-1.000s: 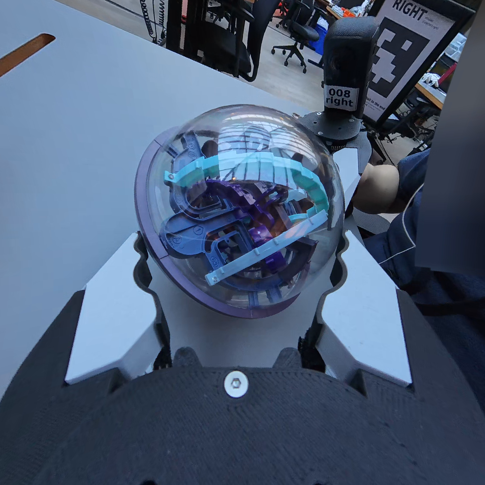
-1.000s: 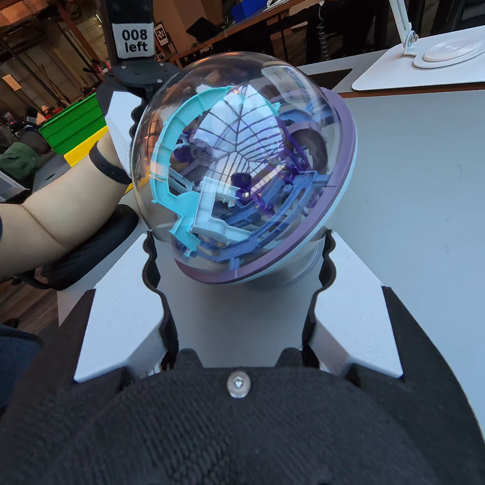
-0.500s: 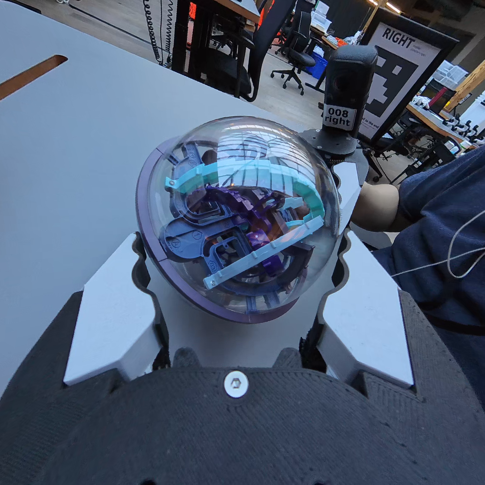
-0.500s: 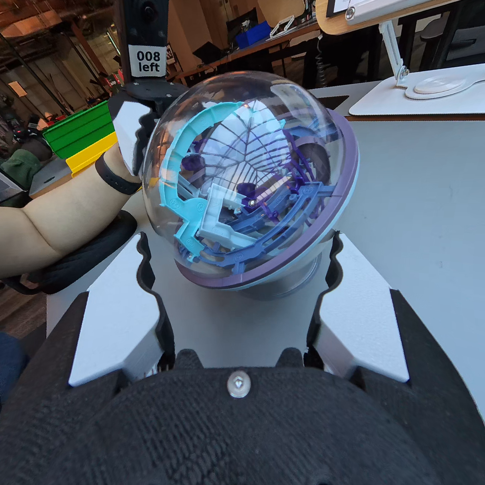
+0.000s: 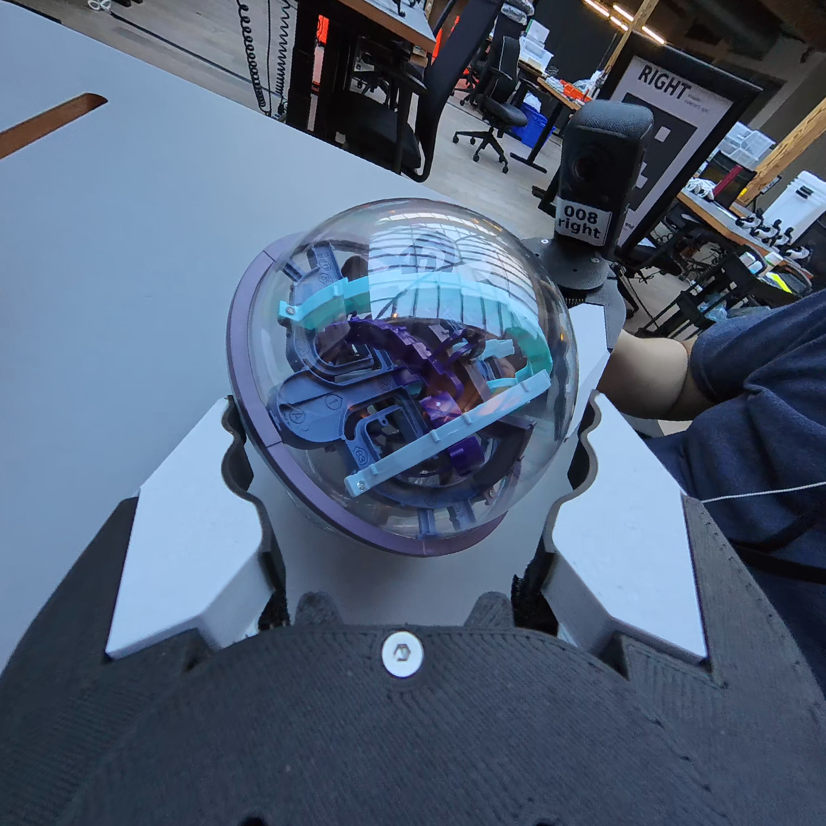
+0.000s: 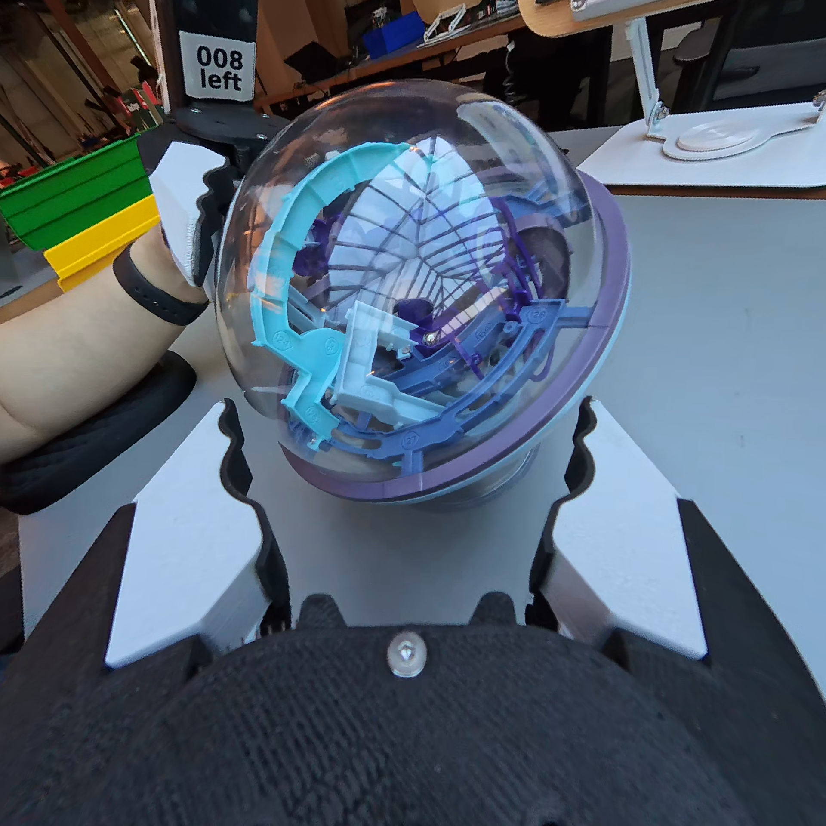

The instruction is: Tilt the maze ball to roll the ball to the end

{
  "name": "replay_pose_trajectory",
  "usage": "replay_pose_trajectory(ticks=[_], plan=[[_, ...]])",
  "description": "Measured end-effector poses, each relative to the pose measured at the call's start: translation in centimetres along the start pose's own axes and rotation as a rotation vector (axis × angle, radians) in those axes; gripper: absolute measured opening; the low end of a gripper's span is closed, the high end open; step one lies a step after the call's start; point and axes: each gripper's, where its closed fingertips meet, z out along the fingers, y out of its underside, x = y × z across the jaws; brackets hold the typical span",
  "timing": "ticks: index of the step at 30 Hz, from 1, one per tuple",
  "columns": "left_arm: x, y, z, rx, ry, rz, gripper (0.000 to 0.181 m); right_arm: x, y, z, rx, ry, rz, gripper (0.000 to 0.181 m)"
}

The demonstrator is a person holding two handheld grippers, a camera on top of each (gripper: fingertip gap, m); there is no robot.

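The maze ball [image 5: 402, 380] is a clear sphere with a purple rim and blue, teal and purple tracks inside. It is tilted, just above the grey table [image 5: 111, 268]. My left gripper [image 5: 406, 424] is shut on it, one finger on each side. My right gripper [image 6: 406, 415] grips it from the opposite side in the same way. In the right wrist view the maze ball [image 6: 424, 290] shows a small steel ball [image 6: 430, 338] on a blue track near a purple piece. A clear stand [image 6: 505, 487] is under it.
The table edge runs close behind the ball in the left wrist view, with office chairs [image 5: 491, 111] beyond. A white lamp base [image 6: 715, 143] sits on a mat at the far right. Green and yellow bins [image 6: 80, 210] and a person's forearm [image 6: 67, 348] are on the left.
Both grippers have kept their hold and tipped the maze ball slightly, and both views have tilted up. The steel ball has stayed in about the same place on the blue track.
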Motion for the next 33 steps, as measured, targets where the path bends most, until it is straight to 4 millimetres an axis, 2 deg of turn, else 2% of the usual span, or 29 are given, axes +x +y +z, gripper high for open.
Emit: replay_pose_trajectory(ticks=[8, 33], plan=[[-0.2, 0.4, 0.1, -0.034, -0.039, 0.042, 0.143, 0.1, -0.5, -0.4, 0.037, -0.001, 0.003, 0.135], [-0.2, 1.1, 0.0, -0.075, -0.064, 0.069, 0.143, 0.3, -0.6, -0.5, 0.006, -0.005, -0.065, 0.135]])
